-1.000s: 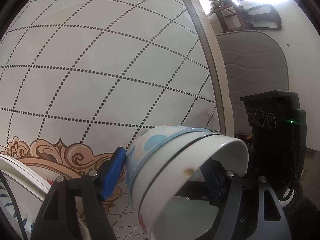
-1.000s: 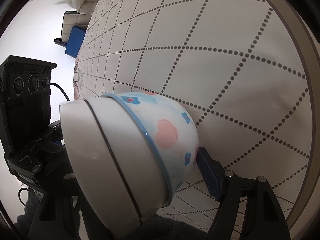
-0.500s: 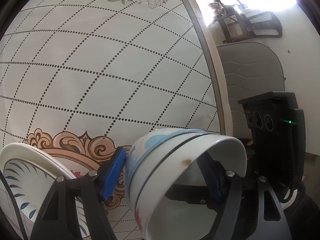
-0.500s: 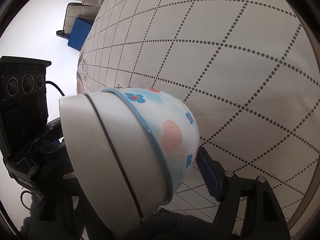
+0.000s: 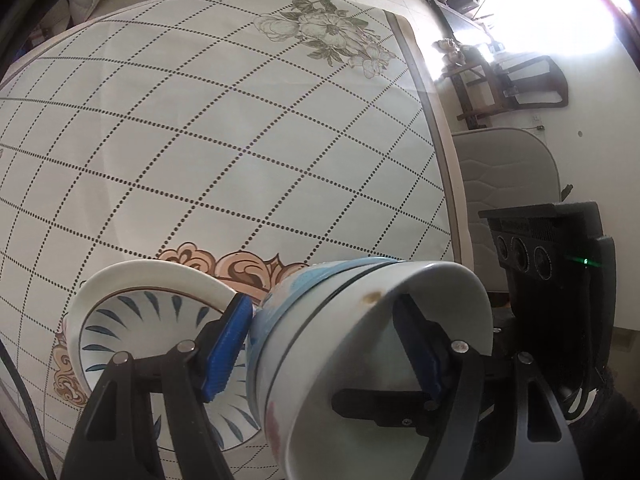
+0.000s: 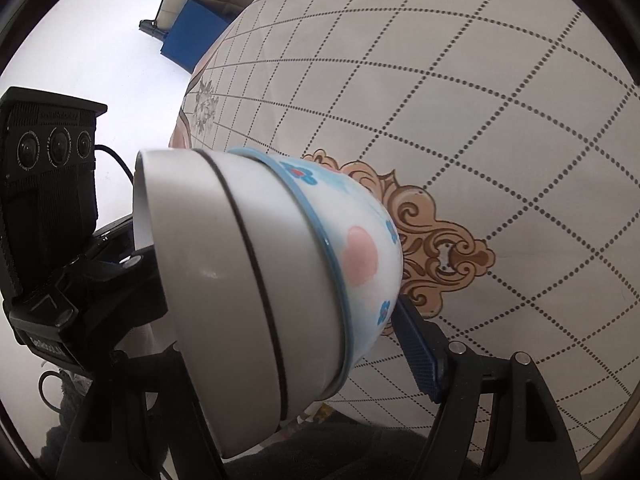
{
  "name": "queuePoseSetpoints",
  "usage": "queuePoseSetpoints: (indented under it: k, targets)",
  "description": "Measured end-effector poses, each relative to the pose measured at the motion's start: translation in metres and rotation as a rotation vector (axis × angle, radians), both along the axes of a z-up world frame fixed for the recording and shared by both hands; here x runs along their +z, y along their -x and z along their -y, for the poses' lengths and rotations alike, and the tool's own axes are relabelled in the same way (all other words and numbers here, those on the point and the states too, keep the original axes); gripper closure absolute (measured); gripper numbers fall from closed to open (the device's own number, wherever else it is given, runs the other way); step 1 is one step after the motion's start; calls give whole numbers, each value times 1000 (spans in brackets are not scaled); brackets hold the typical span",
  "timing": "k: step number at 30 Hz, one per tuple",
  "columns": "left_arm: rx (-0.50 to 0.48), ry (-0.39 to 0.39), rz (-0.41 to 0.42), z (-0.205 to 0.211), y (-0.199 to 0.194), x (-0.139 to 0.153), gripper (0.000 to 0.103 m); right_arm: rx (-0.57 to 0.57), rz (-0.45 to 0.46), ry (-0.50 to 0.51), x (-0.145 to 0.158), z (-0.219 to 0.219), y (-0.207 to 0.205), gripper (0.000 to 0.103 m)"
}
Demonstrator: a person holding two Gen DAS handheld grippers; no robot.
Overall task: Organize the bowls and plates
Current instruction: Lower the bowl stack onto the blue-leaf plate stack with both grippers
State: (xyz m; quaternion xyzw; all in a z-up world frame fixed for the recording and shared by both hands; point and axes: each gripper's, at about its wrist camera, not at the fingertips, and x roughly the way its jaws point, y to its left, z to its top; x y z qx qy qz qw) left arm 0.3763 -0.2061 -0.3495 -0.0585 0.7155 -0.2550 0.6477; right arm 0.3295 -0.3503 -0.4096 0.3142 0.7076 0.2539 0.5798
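A stack of nested bowls [image 5: 360,344] hangs tilted on its side above the table: a white bowl with a black line sits inside a flowered bowl [image 6: 360,256] with a blue rim. My left gripper [image 5: 322,346] is shut on the stack, with one blue pad on the flowered bowl's outside and the other inside the white bowl. My right gripper [image 6: 280,320] is also shut on the stack; its right pad presses on the flowered bowl's base, and its left finger is hidden behind the bowls. A plate with blue leaf strokes [image 5: 140,320] lies on the table under the left gripper.
The table [image 5: 200,140] carries a cream cloth with dotted diamonds and a brown ornament [image 6: 440,248]. Its right edge [image 5: 440,152] borders a grey padded chair [image 5: 508,172]. A blue box [image 6: 196,36] and a sofa stand on the floor beyond the table.
Both grippers have risen and travelled over the table with the bowl stack still clamped. The blue-leaf plate has come fully into the left view, and the brown ornament into the right view.
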Motion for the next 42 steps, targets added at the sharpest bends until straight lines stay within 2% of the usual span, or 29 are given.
queuePoseSetpoints:
  k: [2, 5, 8, 9, 13, 17, 24, 27, 31, 36, 42]
  targets:
    - [11, 4, 9, -14, -1, 0, 33, 12, 7, 5, 1, -9, -2, 27]
    - [46, 20, -4, -38, -4, -12, 35, 81, 62, 91, 1, -39, -13, 29]
    - [97, 5, -21, -57, -6, -24, 35, 90, 57, 92, 0, -47, -18, 33]
    - [87, -7, -18, -59, -6, -26, 34, 88, 64, 96, 3, -49, -19, 35]
    - [121, 27, -26, -72, -8, -28, 36, 139, 73, 129, 2, -62, -23, 36]
    - [114, 19, -13, -72, -8, -27, 36, 167, 87, 161, 2, -66, -27, 36]
    - [121, 19, -5, -79, -1, -18, 34, 179, 97, 184, 11, -71, -31, 36]
    - [130, 20, -14, -85, -1, -17, 34, 172, 75, 170, 9, -70, -31, 36]
    - [159, -18, -17, -90, 4, -24, 34, 210, 26, 192, 0, -99, -33, 36]
    - [207, -1, -60, -106, 13, -36, 36, 243, 27, 211, -4, -111, -31, 37]
    - [234, -18, -39, -120, 14, -28, 36, 257, 17, 205, -6, -126, -31, 37]
